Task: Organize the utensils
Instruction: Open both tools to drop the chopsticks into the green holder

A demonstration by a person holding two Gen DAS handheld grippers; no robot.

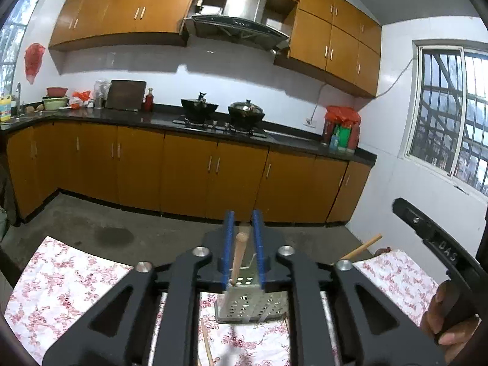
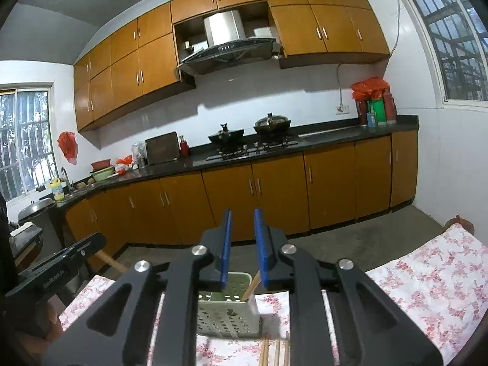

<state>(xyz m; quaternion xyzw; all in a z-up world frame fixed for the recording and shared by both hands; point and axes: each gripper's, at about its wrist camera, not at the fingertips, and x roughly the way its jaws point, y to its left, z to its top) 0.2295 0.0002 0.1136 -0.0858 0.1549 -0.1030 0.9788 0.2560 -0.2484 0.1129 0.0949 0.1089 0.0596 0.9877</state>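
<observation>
Floral tablecloth (image 2: pixel 427 274), both tongs (image 1: pixel 243 222) (image 2: pixel 243 222) level, parted

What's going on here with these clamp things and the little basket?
A person is tidying utensils at a table with a floral cloth, a hand-held gripper in each hand. A perforated utensil holder stands on the cloth with a wooden-handled utensil already in it. The left hand-held gripper and the right hand-held gripper both hover open above the holder, gripping nothing. More wooden sticks lie on the cloth, not yet sorted.
</observation>
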